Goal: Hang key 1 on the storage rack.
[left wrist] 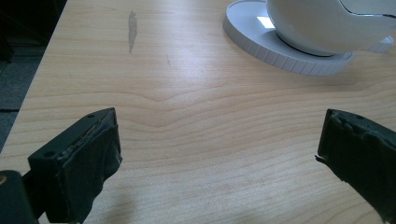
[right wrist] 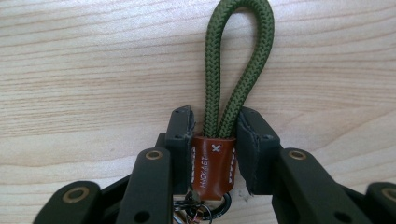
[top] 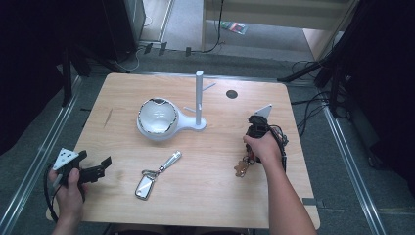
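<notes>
Pale wood tabletop (top: 205, 196) runs under both my hands. Nearest me, my left tool (left wrist: 219, 158) hovers at the left edge, jaws spread wide with nothing between them. My right tool (right wrist: 215, 140) is clamped on the brown leather tab of a keychain (right wrist: 214, 165), whose green cord loop (right wrist: 238, 60) lies on the wood. A silver key fob (top: 155, 175) lies between us, and farther off stands a white bowl stand (top: 159, 119) with its post (top: 199, 95).
</notes>
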Demonstrator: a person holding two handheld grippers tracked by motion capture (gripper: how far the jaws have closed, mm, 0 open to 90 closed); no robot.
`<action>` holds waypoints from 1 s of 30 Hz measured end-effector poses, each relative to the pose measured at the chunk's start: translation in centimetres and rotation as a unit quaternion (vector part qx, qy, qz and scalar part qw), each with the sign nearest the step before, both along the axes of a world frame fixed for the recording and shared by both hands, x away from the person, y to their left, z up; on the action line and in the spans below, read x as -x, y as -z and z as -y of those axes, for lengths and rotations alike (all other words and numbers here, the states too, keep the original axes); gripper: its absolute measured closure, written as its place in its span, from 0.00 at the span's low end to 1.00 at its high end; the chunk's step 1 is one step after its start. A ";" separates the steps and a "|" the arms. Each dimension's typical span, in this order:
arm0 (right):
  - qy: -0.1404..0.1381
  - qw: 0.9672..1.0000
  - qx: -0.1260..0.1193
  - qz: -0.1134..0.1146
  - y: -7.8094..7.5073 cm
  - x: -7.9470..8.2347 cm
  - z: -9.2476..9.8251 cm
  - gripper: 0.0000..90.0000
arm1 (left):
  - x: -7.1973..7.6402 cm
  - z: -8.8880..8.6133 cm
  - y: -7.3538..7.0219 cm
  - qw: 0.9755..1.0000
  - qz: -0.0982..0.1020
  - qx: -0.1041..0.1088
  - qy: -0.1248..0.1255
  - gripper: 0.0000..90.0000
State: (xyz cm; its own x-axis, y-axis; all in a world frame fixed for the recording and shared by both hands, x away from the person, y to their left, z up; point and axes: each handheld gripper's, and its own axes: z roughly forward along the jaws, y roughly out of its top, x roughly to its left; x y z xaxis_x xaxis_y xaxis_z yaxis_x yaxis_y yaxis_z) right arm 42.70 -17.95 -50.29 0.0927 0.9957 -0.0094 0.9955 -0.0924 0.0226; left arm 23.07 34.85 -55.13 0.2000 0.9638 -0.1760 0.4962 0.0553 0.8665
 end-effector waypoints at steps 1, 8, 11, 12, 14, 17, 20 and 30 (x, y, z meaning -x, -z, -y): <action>-0.003 1.000 0.001 0.004 0.0 0.0 0.0 0.77 | 0.0 0.0 0.0 1.000 0.001 0.000 0.000 0.00; -0.023 1.000 0.001 0.017 0.0 0.4 -0.1 0.79 | 0.0 0.0 0.0 1.000 0.000 0.000 0.001 0.00; -0.025 0.999 -0.011 0.033 -0.1 0.7 0.1 0.79 | 0.0 0.0 0.0 1.000 0.000 0.000 0.001 0.00; -0.026 0.999 -0.013 0.037 0.0 0.8 0.2 0.79 | 0.0 0.0 0.0 1.000 0.001 0.000 0.001 0.00; -0.027 0.998 -0.021 0.043 -0.1 1.0 0.3 0.80 | 0.0 0.0 0.0 1.000 0.000 -0.001 0.001 0.00; -0.033 0.998 -0.029 0.055 -0.3 1.4 0.4 0.80 | 0.0 0.0 0.0 1.000 -0.001 -0.002 0.001 0.00; -0.037 0.996 -0.043 0.072 -0.8 1.8 0.5 0.80 | 0.0 0.0 0.0 1.000 -0.001 -0.003 0.001 0.00; -0.052 0.987 -0.079 0.133 -2.6 3.3 0.0 0.80 | 0.0 0.1 0.0 1.000 0.001 -0.004 -0.001 0.00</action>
